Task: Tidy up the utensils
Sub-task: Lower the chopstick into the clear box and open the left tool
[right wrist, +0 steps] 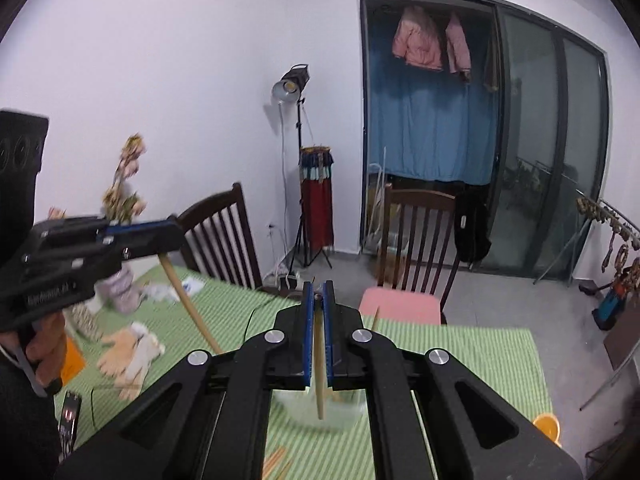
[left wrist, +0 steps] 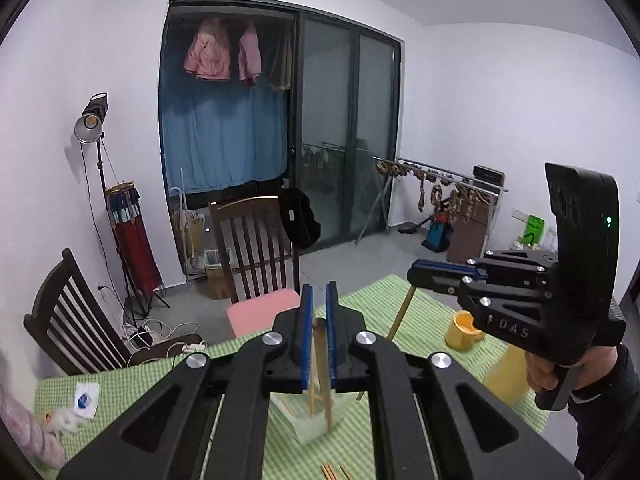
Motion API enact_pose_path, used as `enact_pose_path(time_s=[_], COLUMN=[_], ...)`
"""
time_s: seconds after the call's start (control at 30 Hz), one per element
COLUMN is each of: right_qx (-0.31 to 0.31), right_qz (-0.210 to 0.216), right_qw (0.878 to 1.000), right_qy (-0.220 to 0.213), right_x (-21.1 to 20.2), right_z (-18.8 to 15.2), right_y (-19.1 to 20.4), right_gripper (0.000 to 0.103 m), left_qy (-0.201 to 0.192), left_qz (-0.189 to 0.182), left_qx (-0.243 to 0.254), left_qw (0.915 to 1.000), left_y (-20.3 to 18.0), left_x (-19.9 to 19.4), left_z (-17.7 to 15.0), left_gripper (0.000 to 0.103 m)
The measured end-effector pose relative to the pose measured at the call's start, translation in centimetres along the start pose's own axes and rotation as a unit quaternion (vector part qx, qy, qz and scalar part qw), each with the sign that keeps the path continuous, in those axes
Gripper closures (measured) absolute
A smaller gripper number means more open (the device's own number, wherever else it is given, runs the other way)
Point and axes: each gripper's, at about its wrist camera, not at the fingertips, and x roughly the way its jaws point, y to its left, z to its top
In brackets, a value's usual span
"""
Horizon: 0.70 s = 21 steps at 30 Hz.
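The left gripper is pinched shut on a wooden chopstick, and the stick hangs down between its blue pads. The right gripper is pinched shut on another wooden chopstick the same way.

Under both sticks, on the bench with its green checked cloth, stands a clear holder. It has a few more sticks in it. It is blurry and partly hidden by the gripper frames, so I cannot count them. More loose chopsticks lie on the cloth close to the bottom edge, cut off by the picture.

A yellow mug sits farther right on the bench. I cannot tell if anything is in it. A tall yellow thing near it is too blurry to name. In the right wrist view a phone lies on the left side of the bench, beside pale gloves.

The right gripper's side shows the letters "DAS" in the left wrist view. The writing on the left gripper's side in the right wrist view is too smeared to read.

Past the bench stand two dark wooden chairs, one with a pink cushion. Farther back a lamp on a stand leans by the wall, and pink jackets hang above a blue curtain.
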Motion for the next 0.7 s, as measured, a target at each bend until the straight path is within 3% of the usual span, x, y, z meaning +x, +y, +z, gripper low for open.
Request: enact_pose_path(time_s=[0.13,0.37,0.7], right_qx=[0.005,0.033,0.022], right_qz=[-0.008,-0.009,0.001], right_qw=[1.000,0.997,0.986], right_qy=[0.014,0.071,0.166], right_x=[4.9,13.8,20.6], right_z=[0.0,-2.9,-6.7], right_y=[-2.0,-4.8,-5.8], right_gripper=[0.098,0.098,0.098], left_qy=[0.011,0.068,0.145], left_qz=[0.020,0.012,0.010], left_qx=[-0.014,-0.024,-0.020], left_qw=[0.9996,0.9973,0.9892], left_y=[1.9,4.1,5.9], left_x=[4.8,15.2,24.4], left_z=[0.5,-2.6,-7.7], left_gripper=[0.100,0.100,0.100])
